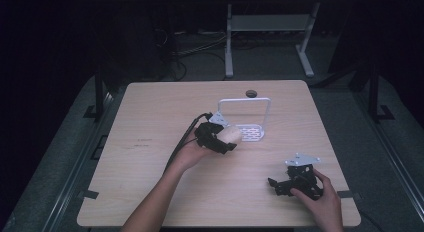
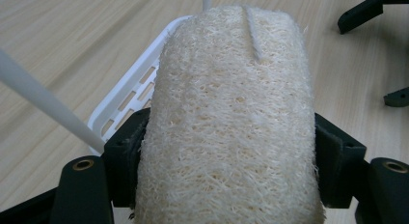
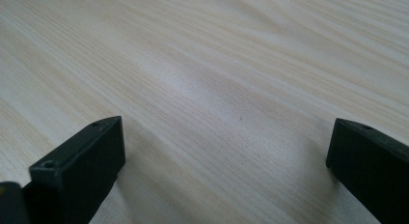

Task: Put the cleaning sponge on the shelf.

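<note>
Loofah (image 2: 226, 122) sits clamped between the jaws of the left hand-held gripper (image 1: 218, 138), its pale, fibrous body bulging past both black pads (image 2: 129, 156) (a thin cord runs along its top). In the high view it shows as a small cream lump (image 1: 231, 136) at the gripper's tip, near the middle of the counter (image 1: 150, 117) and just beside the white rack (image 1: 250, 132). From the left gripper view, the loofah's far end hangs over the rack's slotted base (image 2: 137, 91), though whether it touches I cannot tell. The rack's tall wire frame (image 1: 245, 99) stands upright behind the base, and one of its white rods crosses the left gripper view at a slant. A left hand (image 1: 187, 154) holds this gripper, with a black cable trailing back from it.

Well apart, toward the near right corner of the counter, the right hand-held gripper (image 1: 274, 184) rests low in a right hand (image 1: 320, 197), its jaws spread wide with only bare wood grain between them. A grey three-cornered plate tops it.
</note>
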